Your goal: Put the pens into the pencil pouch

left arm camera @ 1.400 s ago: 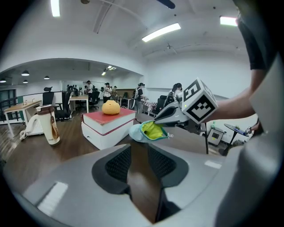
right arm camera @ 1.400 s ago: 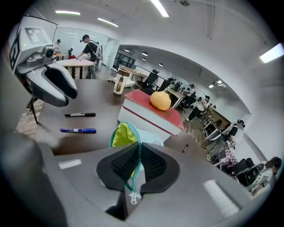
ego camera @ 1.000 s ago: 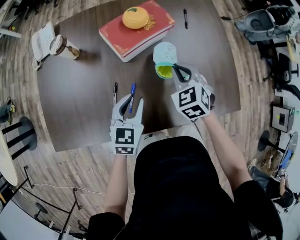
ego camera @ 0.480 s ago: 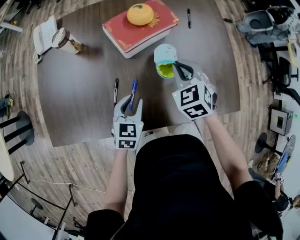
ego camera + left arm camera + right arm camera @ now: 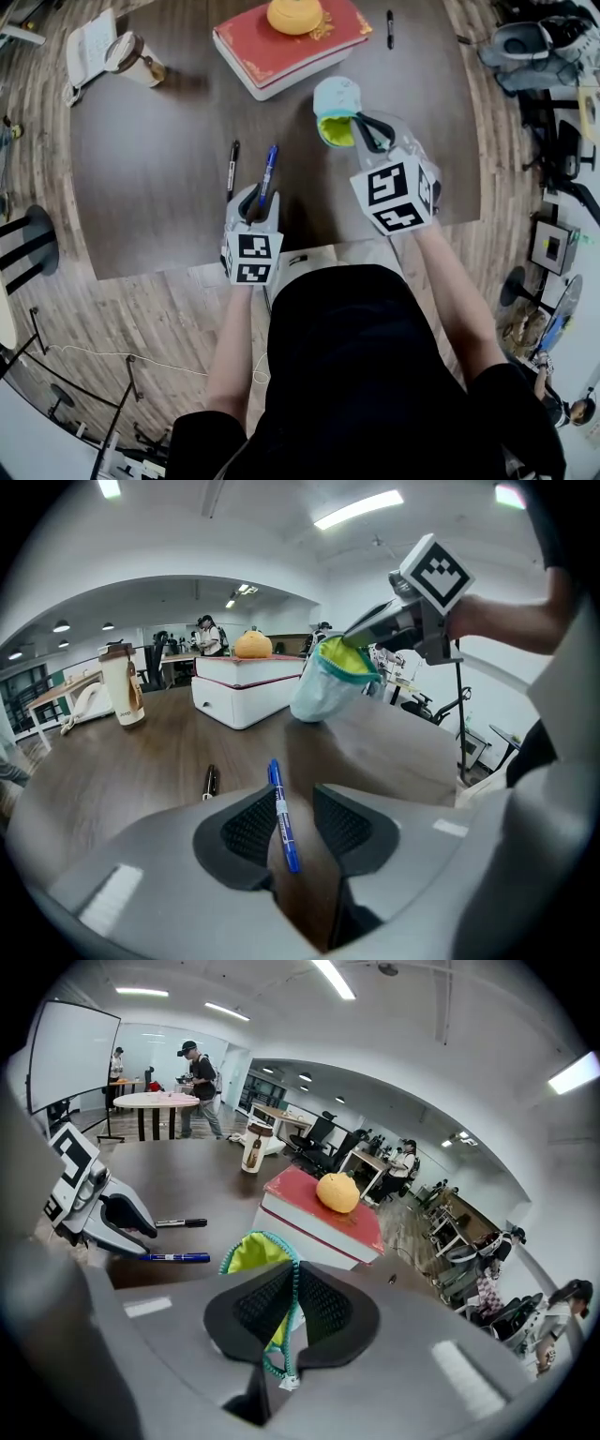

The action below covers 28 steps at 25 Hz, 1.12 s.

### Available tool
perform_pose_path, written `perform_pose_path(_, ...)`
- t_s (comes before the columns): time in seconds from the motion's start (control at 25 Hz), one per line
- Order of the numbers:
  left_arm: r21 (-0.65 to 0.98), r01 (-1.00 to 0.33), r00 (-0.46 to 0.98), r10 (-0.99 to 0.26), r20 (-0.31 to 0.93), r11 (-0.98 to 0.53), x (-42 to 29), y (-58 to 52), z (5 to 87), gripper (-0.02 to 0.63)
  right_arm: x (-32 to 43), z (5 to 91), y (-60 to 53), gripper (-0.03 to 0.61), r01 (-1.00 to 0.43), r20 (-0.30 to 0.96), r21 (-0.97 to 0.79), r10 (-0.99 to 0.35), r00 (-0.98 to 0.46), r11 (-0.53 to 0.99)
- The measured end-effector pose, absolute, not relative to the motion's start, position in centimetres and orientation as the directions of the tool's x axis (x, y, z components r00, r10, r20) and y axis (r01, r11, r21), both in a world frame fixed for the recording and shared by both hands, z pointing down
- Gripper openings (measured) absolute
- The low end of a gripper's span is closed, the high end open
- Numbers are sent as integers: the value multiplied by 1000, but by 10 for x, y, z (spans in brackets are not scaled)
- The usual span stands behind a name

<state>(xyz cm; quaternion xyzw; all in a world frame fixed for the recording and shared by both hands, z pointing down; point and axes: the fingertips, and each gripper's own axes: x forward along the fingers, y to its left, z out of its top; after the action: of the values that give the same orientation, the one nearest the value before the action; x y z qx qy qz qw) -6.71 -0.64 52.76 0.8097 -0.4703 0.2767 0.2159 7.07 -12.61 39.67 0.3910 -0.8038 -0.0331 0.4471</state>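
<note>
Left claw (image 5: 293,793) jaws apart, straddling near end of blue pen (image 5: 282,816) flat on bench (image 5: 159,169); long axis runs away from the person. Right claw (image 5: 292,1277) clamped on pouch (image 5: 246,1252) rim.

My pencil pouch (image 5: 335,99) is pale mint outside, lime inside, with a teal zip; blue pen (image 5: 268,175); black pen (image 5: 232,169); red book (image 5: 281,49); dark brown table (image 5: 150,187).

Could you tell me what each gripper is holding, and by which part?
Right gripper: the pencil pouch, by its zipper edge. Left gripper: nothing; its open jaws straddle the blue pen.
</note>
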Motion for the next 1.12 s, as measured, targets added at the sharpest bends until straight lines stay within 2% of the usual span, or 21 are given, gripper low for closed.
perform_pose_path(0.76,94,-881,385,-588,712,-464,-79,11,577,103,66,397,-126,25,-600,708,391,-644,-288,698)
perform_pose_path(1.12,40,-870,361,-580,731,-491,-79,16,583,77,65,397,-125,25,-595,711,391,-641,-290,702)
